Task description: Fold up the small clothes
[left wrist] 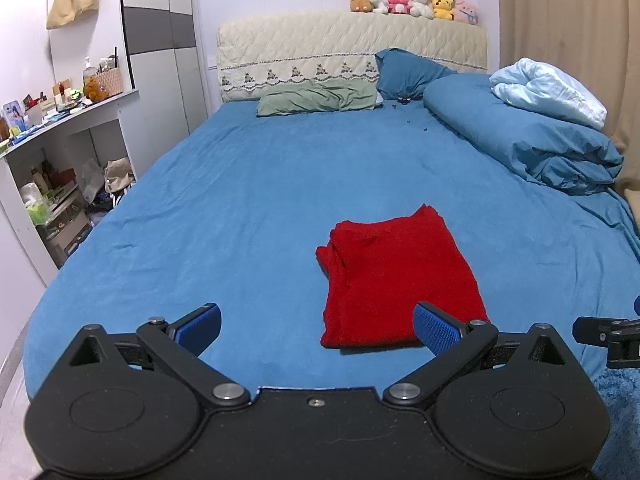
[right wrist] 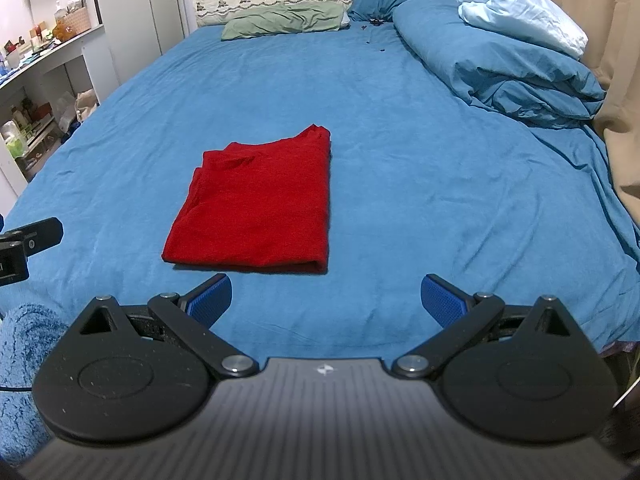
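Holding both sets of jaws wide open and empty, I hover at the near edge of a bed. My left gripper (left wrist: 318,326) has its blue ribbed pads (left wrist: 200,326) spread far apart, and so does my right gripper (right wrist: 326,300); neither touches any cloth. Just beyond them lies the red garment (right wrist: 256,208), flat on the blue bedsheet (right wrist: 420,184), near the foot of the bed and well apart from the pillows. It sits ahead and to the right of my left jaws, ahead and to the left of my right jaws, so it lies between my two hands. It already looks folded into a neat rectangle, with stacked layers showing along its left side and a rounded fold along the near edge. I judge it light, soft and limp, likely to sag and slide apart if lifted by one layer. The safest hold seems to be pinching all layers together at the two near corners. Farther off are a green pillow (right wrist: 284,20) and a heaped blue duvet (right wrist: 500,64).
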Demonstrator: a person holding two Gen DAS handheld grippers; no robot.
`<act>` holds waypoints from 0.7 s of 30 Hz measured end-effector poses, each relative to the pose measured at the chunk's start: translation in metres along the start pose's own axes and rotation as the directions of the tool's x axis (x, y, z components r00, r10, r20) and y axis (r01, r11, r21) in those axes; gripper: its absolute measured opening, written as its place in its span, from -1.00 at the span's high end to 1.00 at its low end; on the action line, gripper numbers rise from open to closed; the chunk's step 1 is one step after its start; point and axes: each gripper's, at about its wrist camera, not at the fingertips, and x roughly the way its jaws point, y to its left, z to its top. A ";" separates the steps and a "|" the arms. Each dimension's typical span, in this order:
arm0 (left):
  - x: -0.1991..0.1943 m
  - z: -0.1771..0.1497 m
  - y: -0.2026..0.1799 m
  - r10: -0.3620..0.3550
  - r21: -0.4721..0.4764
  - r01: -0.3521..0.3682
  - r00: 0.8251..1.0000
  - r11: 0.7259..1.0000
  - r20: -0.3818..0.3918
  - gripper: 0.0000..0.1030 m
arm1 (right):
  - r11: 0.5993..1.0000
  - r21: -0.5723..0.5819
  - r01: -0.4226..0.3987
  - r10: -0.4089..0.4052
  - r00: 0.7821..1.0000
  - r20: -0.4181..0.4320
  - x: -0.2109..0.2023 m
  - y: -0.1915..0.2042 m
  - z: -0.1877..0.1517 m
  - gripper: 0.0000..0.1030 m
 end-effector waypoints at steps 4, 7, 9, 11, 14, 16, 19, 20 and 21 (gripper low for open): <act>0.001 0.001 -0.001 0.004 0.011 -0.004 1.000 1.000 -0.002 -1.00 | 1.000 0.000 -0.002 0.002 1.000 0.002 -0.001 -0.001 0.001 -1.00; -0.001 0.001 -0.002 -0.002 0.010 0.002 1.000 1.000 0.004 -1.00 | 1.000 -0.001 -0.002 0.002 1.000 0.005 -0.002 0.000 0.002 -1.00; -0.003 0.000 -0.003 0.010 0.010 -0.010 1.000 1.000 0.012 -1.00 | 1.000 -0.001 -0.002 0.002 1.000 0.005 -0.002 -0.002 0.002 -1.00; -0.003 0.000 -0.004 0.020 0.021 -0.020 1.000 1.000 0.022 -1.00 | 1.000 0.001 -0.002 0.002 1.000 0.005 -0.002 -0.002 0.002 -1.00; -0.002 0.000 -0.006 0.041 0.035 -0.042 0.999 0.998 0.023 -1.00 | 1.000 0.003 -0.001 0.001 1.000 0.007 -0.002 -0.001 0.004 -1.00; 0.000 0.000 -0.004 0.038 0.028 -0.039 0.999 0.999 0.018 -1.00 | 1.000 0.003 -0.001 0.001 1.000 0.008 -0.002 -0.002 0.004 -1.00; 0.002 -0.001 -0.002 0.033 0.016 -0.033 0.999 0.999 0.013 -1.00 | 1.000 0.004 0.000 0.000 1.000 0.009 -0.002 -0.001 0.005 -1.00; 0.002 -0.001 -0.002 0.036 0.016 -0.036 0.999 0.999 0.013 -1.00 | 1.000 0.004 -0.002 0.002 1.000 0.009 -0.002 -0.001 0.005 -1.00; 0.003 -0.001 -0.002 0.039 0.017 -0.040 0.999 0.999 0.014 -1.00 | 1.000 0.005 -0.002 0.002 1.000 0.009 -0.002 -0.001 0.004 -1.00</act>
